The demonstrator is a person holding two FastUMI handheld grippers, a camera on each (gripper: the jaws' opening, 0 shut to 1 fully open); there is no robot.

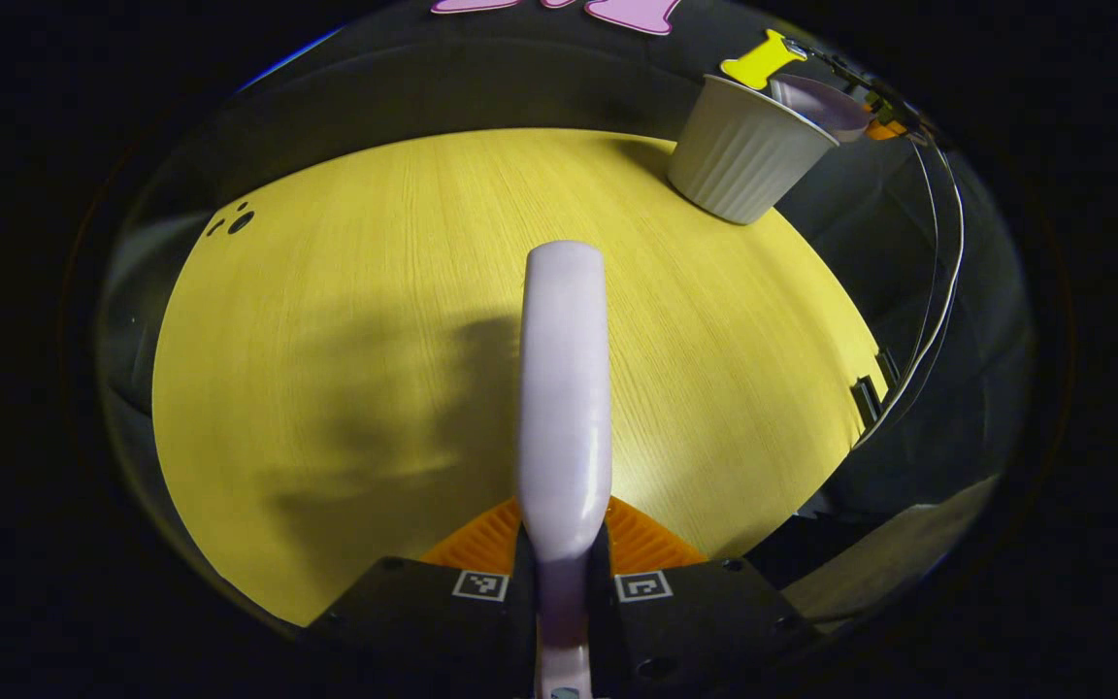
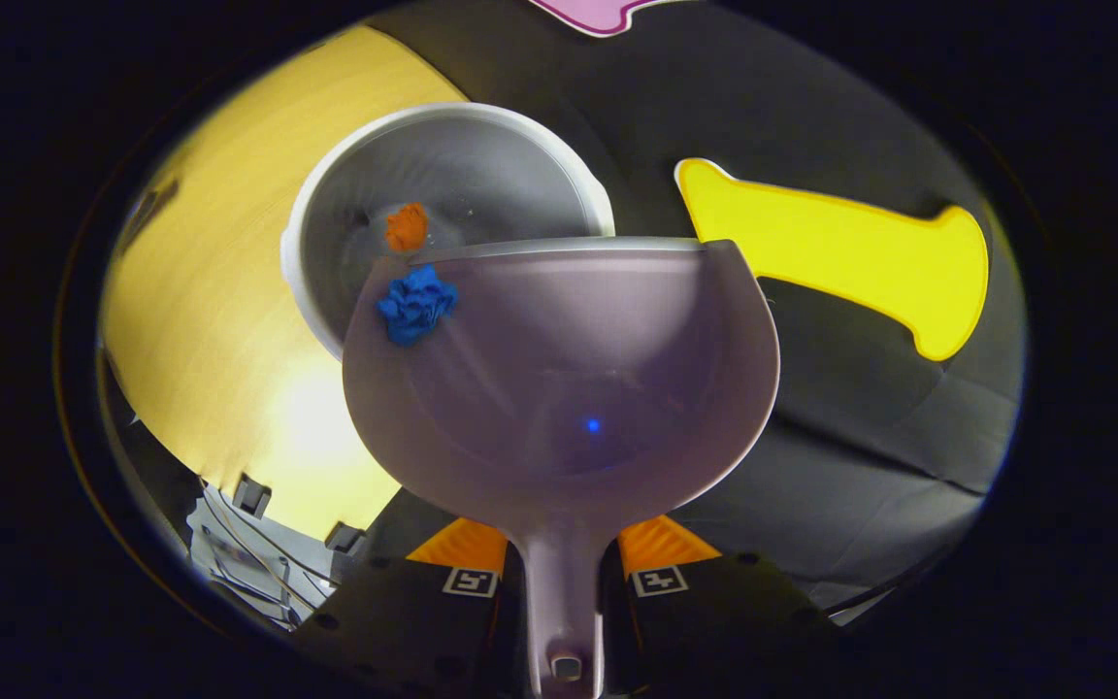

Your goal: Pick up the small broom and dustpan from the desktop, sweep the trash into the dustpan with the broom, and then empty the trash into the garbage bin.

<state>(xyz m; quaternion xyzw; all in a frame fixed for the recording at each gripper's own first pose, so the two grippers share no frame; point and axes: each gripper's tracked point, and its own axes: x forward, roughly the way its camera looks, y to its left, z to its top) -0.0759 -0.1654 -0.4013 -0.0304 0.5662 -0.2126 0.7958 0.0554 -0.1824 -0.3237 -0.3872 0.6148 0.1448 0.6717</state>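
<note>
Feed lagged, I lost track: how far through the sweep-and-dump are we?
Nearly done. The orange scrap already lies in the white bin. The right gripper holds the dustpan tipped over it, the blue scrap at its lip. The left gripper holds the broom above the table.

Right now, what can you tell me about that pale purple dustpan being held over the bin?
The dustpan is a smooth, pale lilac scoop, plastic by its look, with a rounded pan and a slim handle clamped in the right gripper. Its straight front lip is held over the white bin. A crumpled blue scrap clings near the lip's left corner; an orange scrap already lies inside the bin.
</note>
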